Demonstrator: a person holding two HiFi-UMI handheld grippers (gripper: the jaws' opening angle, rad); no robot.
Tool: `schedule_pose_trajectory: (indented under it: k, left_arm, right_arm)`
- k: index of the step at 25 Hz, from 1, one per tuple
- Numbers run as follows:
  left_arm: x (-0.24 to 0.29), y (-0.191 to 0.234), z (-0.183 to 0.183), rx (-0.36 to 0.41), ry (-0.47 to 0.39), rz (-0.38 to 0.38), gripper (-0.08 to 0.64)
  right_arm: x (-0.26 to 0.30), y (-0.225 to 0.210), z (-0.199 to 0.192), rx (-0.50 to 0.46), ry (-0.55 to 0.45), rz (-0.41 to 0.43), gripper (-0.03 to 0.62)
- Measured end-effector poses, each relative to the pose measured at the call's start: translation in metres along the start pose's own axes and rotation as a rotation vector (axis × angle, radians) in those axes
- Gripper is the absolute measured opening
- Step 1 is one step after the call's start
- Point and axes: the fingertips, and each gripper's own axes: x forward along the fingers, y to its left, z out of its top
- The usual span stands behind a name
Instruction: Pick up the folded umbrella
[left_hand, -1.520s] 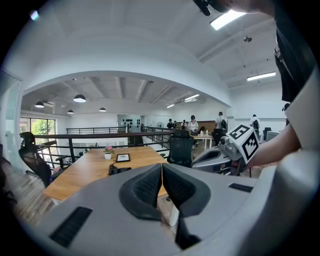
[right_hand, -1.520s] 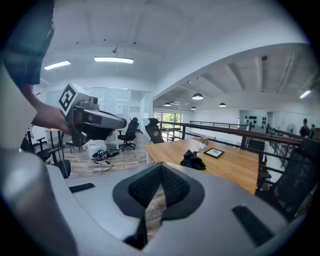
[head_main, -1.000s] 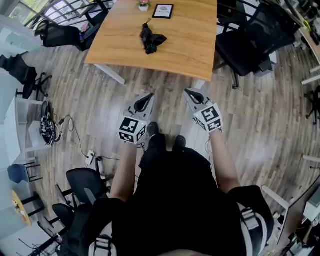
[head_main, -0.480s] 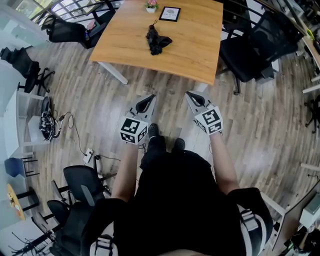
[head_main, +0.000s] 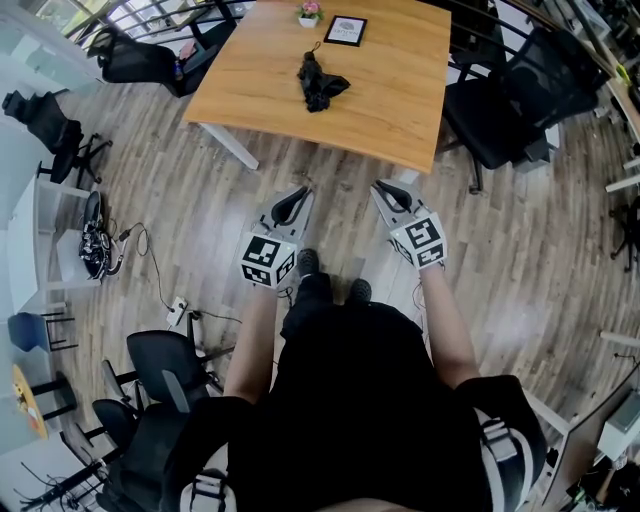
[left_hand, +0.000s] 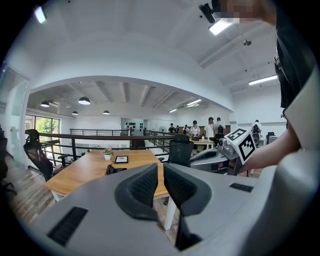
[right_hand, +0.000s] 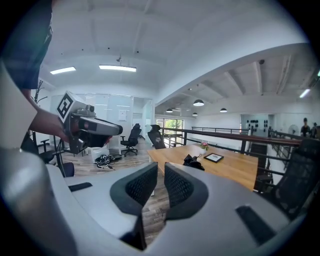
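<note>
Wood-floored office, counter (head_main: 380, 110) standing ahead, well apart from person. Left gripper (head_main: 291, 200) hanging level, fingers pressed together, empty, idling. Folded umbrella (head_main: 320, 85) lying mid-counter, untouched. Right gripper (head_main: 385, 193) fingers just cracking apart, nothing between, likely readying for grab.

A black folded umbrella (head_main: 320, 85) lies flat on a wooden table (head_main: 390, 110), well ahead of the left gripper (head_main: 301, 193) and the right gripper (head_main: 379, 188), and touched by neither. Its canopy is collapsed but loosely bunched, the fabric spreading into a rumpled heap at the end nearer the claws, while a slim dark end with a thin loop points away from them. Seen along the left gripper's jaws it sits beyond them and off to their left; seen along the right gripper's jaws, which have just been opening with nothing between them, it sits beyond and slightly to the right.
</note>
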Motion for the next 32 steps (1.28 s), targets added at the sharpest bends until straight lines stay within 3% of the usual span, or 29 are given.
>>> schedule_pose_trajectory:
  k: [6, 11, 15, 32]
  left_arm:
    - [-0.001, 0.007, 0.001, -0.007, -0.011, 0.005, 0.043]
    - [-0.003, 0.011, 0.001, -0.018, -0.022, -0.011, 0.143]
    - [-0.003, 0.017, 0.002, -0.015, -0.026, -0.011, 0.223]
    - [0.004, 0.072, 0.002, -0.040, -0.026, -0.052, 0.281]
  right_arm:
    - [0.006, 0.002, 0.004, -0.001, -0.008, 0.003, 0.118]
    - [0.012, 0.003, 0.005, 0.006, -0.012, 0.000, 0.187]
    - [0.018, 0.001, 0.008, 0.009, -0.018, -0.021, 0.279]
    - [0.064, 0.001, 0.025, 0.030, -0.011, -0.063, 0.354]
